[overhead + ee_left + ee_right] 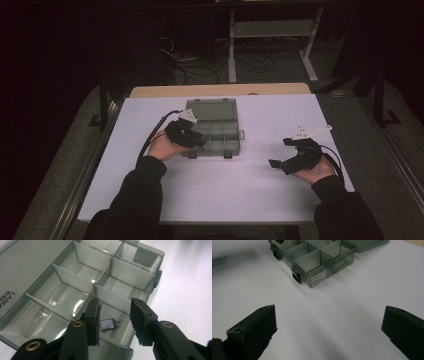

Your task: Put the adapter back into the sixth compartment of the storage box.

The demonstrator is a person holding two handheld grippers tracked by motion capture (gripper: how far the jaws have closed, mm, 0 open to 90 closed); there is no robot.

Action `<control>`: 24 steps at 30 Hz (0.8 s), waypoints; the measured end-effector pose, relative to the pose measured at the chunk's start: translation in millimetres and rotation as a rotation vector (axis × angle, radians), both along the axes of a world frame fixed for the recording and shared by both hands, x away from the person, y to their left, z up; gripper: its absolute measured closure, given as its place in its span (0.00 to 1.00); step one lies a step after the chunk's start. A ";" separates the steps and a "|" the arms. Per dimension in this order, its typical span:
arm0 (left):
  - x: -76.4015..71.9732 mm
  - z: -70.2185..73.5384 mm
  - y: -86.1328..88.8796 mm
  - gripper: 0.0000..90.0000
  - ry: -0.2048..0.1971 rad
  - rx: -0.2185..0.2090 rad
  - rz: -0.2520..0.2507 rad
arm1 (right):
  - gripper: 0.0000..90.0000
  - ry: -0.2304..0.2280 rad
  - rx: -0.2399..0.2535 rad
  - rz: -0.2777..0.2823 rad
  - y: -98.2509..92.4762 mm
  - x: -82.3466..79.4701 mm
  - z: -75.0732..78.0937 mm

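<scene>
1. Smoky grey translucent plastic: I see an organizer box (214, 131) lying open on the white table (220, 195), its lid (210, 107) folded flat toward the far edge.
2. My left gripper (113, 315) hangs over the box's near-left corner with its jaws spread apart.
3. Between those jaws, on the floor of a near compartment, lies 1 small dark adapter (109, 324) with a metal plug end; neither jaw touches it.
4. My right gripper (287, 155) sits well apart from the box, over bare table, jaws wide open and empty.
5. From the right gripper view, the box's latches (296, 277) and a white label (318, 278) face me.
</scene>
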State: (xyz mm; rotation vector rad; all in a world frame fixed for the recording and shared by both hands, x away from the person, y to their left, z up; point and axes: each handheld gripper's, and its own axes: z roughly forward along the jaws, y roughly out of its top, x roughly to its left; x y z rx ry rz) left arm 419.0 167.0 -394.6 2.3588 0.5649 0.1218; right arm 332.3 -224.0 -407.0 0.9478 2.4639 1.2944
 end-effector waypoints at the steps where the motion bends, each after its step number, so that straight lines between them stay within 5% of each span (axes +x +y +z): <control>1: -0.7 1.3 0.6 0.63 0.000 -0.001 -0.001 | 0.00 0.000 0.000 0.001 0.2 0.0 -0.1; 14: -11.1 13.6 13.9 0.44 -0.008 -0.035 -0.004 | 0.00 0.000 -0.003 0.001 0.7 -0.6 0.0; 24: -20.2 22.5 30.8 0.26 -0.029 -0.133 0.012 | 0.00 0.001 -0.002 -0.001 0.5 -1.0 -0.1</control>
